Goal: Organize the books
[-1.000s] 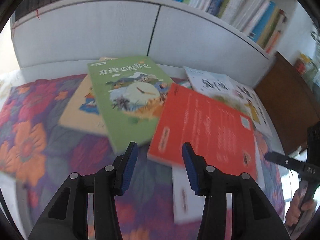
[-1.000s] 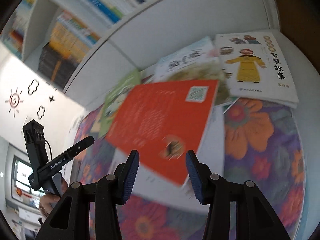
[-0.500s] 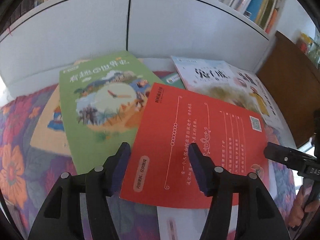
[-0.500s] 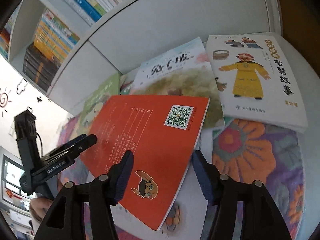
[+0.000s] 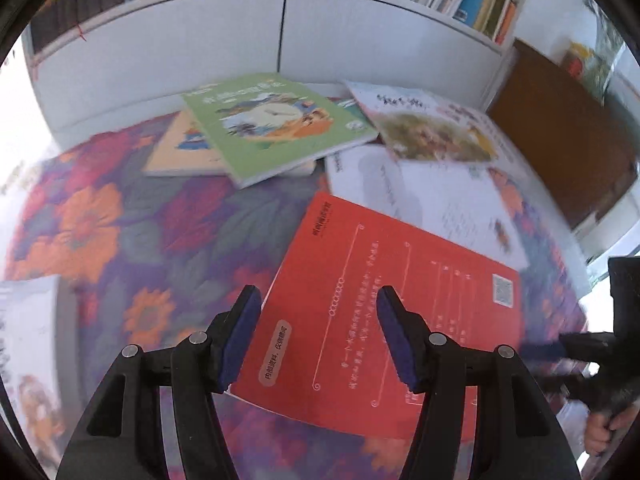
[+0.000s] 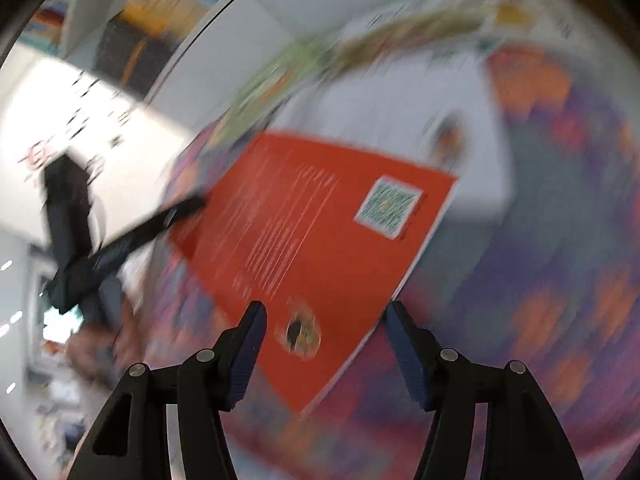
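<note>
Place: looked like a children's reading corner, in a home or a classroom; which one could not be told.
Shelving: a white bookcase [image 5: 280, 32] packed with upright book spines.
Surface: a flowered cloth [image 5: 120, 232] strewn with picture books [image 5: 272, 120].
Wall: a sun-and-cloud decal [image 6: 44, 152], blurred.

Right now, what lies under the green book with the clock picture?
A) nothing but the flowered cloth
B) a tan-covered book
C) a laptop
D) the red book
B: in the left wrist view the green book rests partly on a tan-covered book, and the red book lies apart from both.
</note>
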Action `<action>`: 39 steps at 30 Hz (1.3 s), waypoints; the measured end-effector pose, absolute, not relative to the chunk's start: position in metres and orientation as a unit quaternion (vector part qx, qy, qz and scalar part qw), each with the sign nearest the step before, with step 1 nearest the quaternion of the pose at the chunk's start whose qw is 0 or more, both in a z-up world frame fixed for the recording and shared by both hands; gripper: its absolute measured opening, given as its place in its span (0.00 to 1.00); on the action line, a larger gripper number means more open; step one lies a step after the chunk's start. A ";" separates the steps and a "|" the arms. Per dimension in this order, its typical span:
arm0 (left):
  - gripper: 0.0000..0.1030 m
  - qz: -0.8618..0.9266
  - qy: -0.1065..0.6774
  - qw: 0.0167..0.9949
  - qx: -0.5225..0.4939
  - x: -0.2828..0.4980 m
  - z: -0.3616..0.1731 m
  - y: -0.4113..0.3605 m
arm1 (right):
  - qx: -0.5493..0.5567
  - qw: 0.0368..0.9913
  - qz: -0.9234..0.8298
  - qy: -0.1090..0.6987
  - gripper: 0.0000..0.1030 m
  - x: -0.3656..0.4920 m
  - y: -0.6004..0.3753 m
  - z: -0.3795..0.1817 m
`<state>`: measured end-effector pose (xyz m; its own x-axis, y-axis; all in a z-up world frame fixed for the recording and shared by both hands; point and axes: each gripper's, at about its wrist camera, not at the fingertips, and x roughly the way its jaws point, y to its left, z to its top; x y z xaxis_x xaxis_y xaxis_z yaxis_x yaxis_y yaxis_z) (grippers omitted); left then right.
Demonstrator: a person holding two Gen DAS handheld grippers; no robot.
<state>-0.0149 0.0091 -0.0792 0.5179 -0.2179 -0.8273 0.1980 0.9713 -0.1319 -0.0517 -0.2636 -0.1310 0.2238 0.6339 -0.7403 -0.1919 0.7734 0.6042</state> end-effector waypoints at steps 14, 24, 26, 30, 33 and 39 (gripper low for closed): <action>0.55 -0.131 0.463 0.877 0.016 -0.077 -0.073 0.024 | 0.301 0.716 0.291 0.558 0.54 -0.028 -0.290 -0.152; 0.55 -0.208 0.483 0.850 -0.034 -0.075 -0.076 0.017 | 0.322 0.700 0.299 0.562 0.55 0.010 -0.315 -0.159; 0.55 -0.203 0.511 0.834 -0.039 -0.066 -0.096 0.013 | 0.334 0.694 0.314 0.555 0.55 0.016 -0.317 -0.162; 0.57 -0.215 0.516 0.826 -0.070 -0.061 -0.112 0.017 | 0.342 0.688 0.332 0.548 0.54 0.021 -0.316 -0.163; 0.57 -0.218 0.525 0.819 -0.075 -0.058 -0.112 0.018 | 0.323 0.698 0.335 0.545 0.55 0.019 -0.310 -0.159; 0.58 -0.199 0.534 0.822 -0.019 -0.057 -0.113 0.004 | 0.287 0.697 0.371 0.542 0.42 -0.004 -0.284 -0.139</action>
